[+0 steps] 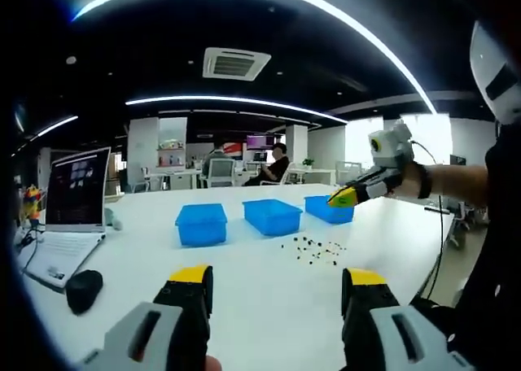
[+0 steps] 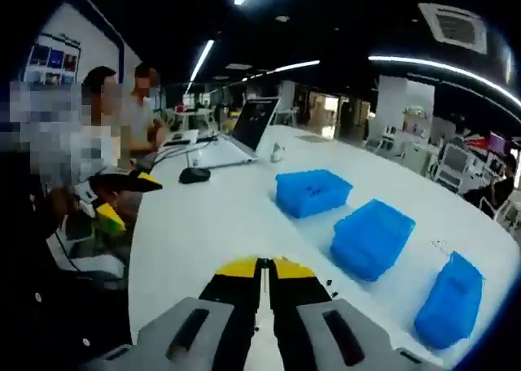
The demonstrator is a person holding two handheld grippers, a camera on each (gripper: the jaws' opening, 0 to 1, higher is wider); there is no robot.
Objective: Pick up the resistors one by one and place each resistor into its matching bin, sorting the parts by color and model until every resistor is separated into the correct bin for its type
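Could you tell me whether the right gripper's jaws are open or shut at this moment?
Shut. In the right gripper view, the right gripper shows its yellow-tipped jaws pressed together with only a thin seam between them; whether a resistor is pinched there cannot be told.

The table (image 1: 269,298) looked like a smooth white laminate with a soft sheen, picking up the ceiling lights a bit. On it, the three bins (image 1: 271,216) were blue plastic, kind of translucent and semi-glossy. The resistors (image 1: 313,250) just in front of the bins were too tiny to judge finish. Near the table's edge, the mouse (image 1: 82,290) looked matt black plastic, and the laptop (image 1: 69,224) beside it had a silvery, metal-looking body. Both the left gripper (image 1: 277,294) and the right gripper (image 2: 263,280) looked like matt grey and black plastic with yellow tips.
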